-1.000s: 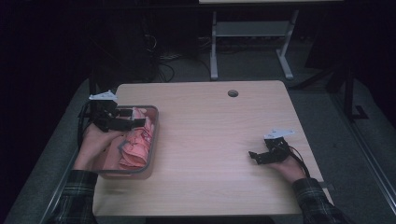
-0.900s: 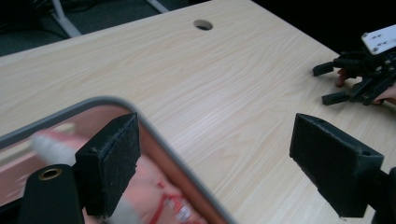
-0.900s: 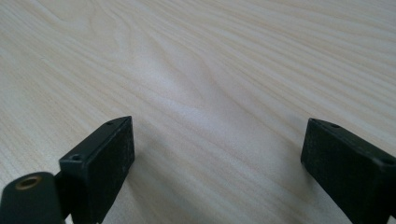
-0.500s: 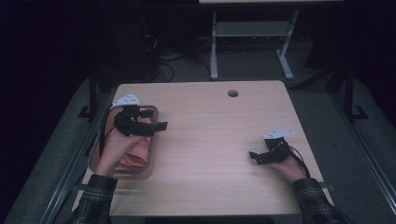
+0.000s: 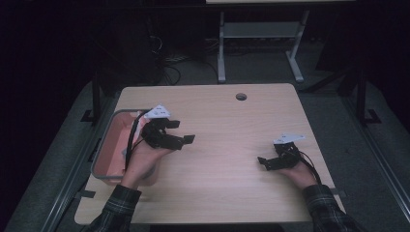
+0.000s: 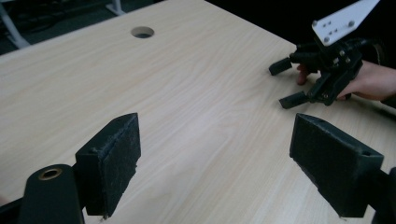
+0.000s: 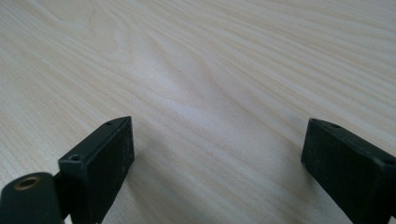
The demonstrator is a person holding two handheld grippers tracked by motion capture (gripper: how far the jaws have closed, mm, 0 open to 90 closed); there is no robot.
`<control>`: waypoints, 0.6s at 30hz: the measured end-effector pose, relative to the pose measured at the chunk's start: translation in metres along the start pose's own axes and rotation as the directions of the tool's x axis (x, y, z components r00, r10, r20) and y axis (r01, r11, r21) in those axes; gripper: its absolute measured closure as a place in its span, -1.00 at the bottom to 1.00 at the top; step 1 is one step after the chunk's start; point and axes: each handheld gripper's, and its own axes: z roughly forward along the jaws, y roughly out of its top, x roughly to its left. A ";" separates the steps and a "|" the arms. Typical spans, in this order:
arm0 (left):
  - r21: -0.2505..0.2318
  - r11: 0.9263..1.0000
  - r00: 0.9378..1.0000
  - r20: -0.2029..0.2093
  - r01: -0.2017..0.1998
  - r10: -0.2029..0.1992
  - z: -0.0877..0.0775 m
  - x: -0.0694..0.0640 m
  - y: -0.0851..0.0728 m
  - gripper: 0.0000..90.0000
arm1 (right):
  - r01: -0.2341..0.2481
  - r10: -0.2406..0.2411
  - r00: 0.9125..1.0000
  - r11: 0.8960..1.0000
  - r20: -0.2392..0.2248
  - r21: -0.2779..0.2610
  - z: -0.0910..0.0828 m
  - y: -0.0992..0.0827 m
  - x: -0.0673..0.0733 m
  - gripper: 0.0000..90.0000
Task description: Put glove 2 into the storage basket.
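My left gripper (image 5: 181, 131) hovers over the wooden table (image 5: 227, 125), just right of a grey-rimmed tray (image 5: 98, 157). Its jaws stand wide open with nothing between them (image 6: 219, 140). The tray holds something pink (image 5: 115, 145) that I cannot make out. My right gripper (image 5: 267, 157) rests low near the table's right side, pointing left. It is open too, with bare wood between its jaws (image 7: 217, 144). In the left gripper view the right gripper (image 6: 284, 84) sits farther off, held by a hand (image 6: 369, 81).
A round cable hole (image 5: 241, 96) (image 6: 142, 31) lies near the table's far edge. A desk frame (image 5: 258, 43) stands on the dark floor beyond the table. The person's sleeves (image 5: 118, 208) come in at the bottom.
My left gripper has come up out of the tray and swung right over the bare table, with nothing in it. The right gripper has stayed put.
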 end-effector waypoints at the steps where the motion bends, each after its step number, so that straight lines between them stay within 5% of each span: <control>1: 0.003 1.000 1.000 0.004 0.000 0.000 0.004 -0.002 -0.001 -0.65 | 0.000 0.000 1.000 1.000 0.000 0.000 0.000 0.000 0.000 -0.80; 18: 0.113 0.991 0.998 0.003 -0.066 0.066 0.066 -0.034 -0.035 -0.65 | 0.001 -0.001 1.000 1.000 0.000 0.000 0.000 0.000 0.000 -0.80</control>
